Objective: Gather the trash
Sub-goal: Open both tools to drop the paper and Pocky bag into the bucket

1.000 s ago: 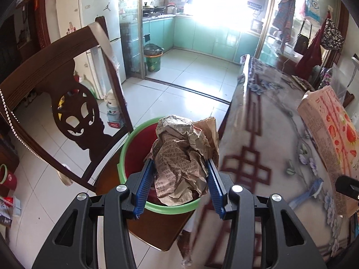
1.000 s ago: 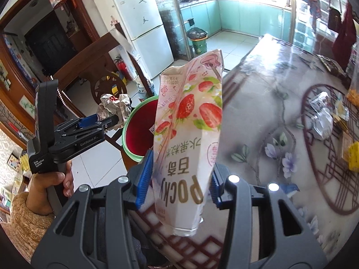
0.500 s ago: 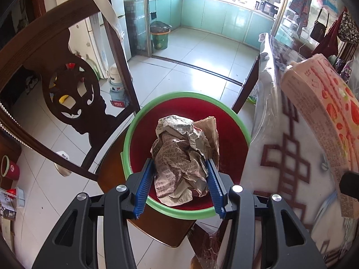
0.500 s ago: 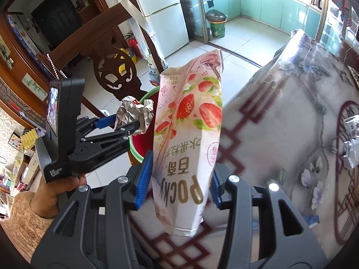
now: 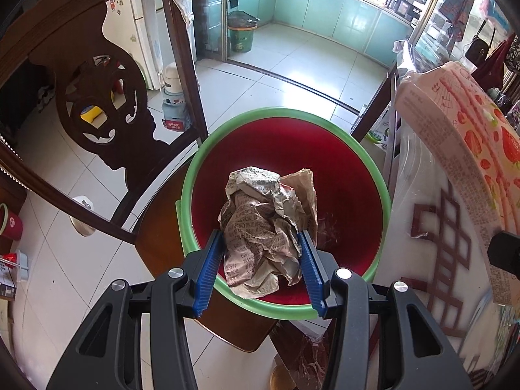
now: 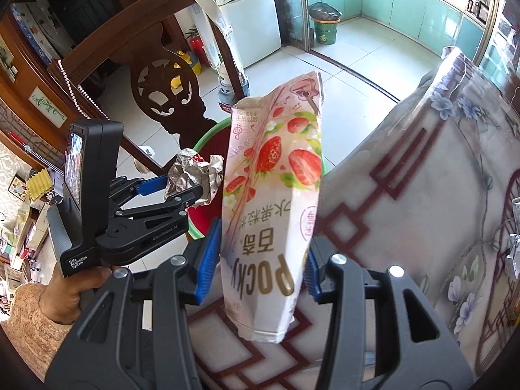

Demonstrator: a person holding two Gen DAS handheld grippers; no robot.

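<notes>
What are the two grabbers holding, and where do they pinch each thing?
The left gripper pinches the crumpled paper wrapper by its sides, above the red bin. The right gripper pinches the Pocky bag near its lower end.

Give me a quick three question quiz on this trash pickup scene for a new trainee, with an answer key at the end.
1. True or false: the left gripper holds a crumpled paper wrapper above the red basin with the green rim.
2. What does the right gripper grip? A) a can B) a strawberry Pocky bag C) nothing
3. Fill in: the basin sits on a wooden ____.

Key: 1 true; 2 B; 3 chair
</notes>
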